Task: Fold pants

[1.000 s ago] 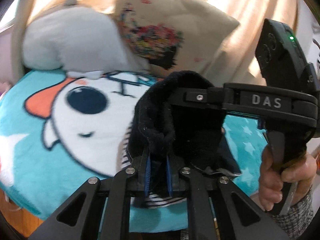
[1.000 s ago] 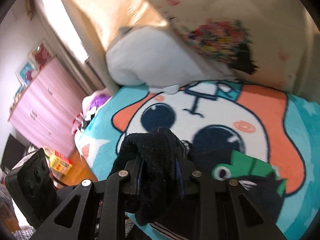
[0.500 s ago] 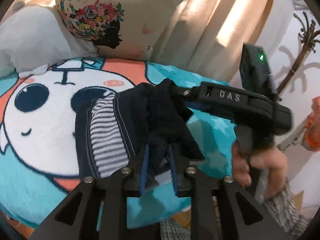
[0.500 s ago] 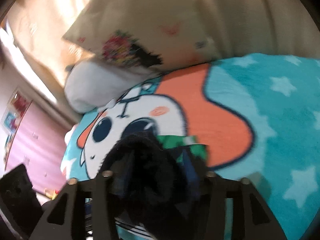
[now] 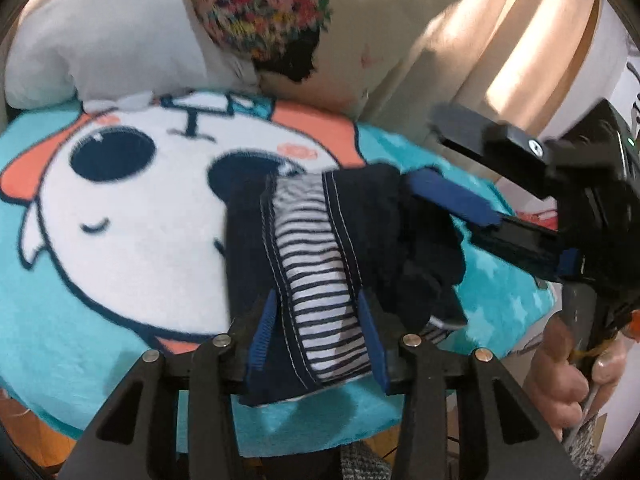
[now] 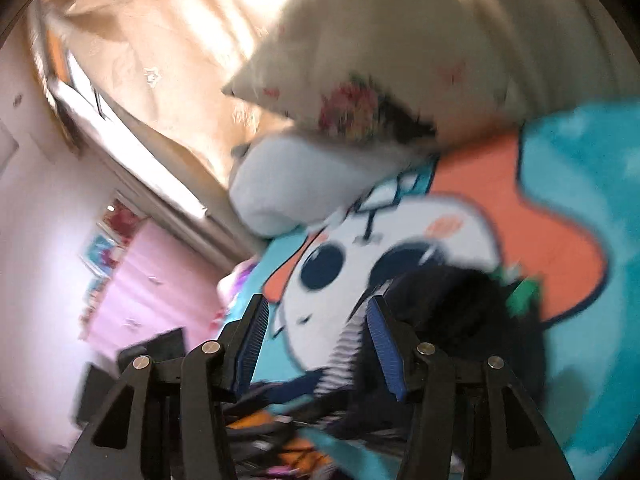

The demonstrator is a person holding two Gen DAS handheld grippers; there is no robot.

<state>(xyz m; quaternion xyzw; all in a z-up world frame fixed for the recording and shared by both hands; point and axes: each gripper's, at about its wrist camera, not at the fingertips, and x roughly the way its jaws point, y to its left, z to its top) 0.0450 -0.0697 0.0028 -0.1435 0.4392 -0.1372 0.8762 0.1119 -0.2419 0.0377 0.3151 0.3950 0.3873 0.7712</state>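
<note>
Pants [image 5: 320,248] now lie folded on the blanket [image 5: 120,216], over the cartoon face. I have just let go: left gripper [image 5: 316,320] and right gripper [image 6: 316,340] both gape, holding nothing.

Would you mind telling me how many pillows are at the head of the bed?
2. A plain white pillow lies at the far left, and a cream pillow with a floral print leans beside it on the right, overlapping its edge. More may be hidden outside the view.
</note>
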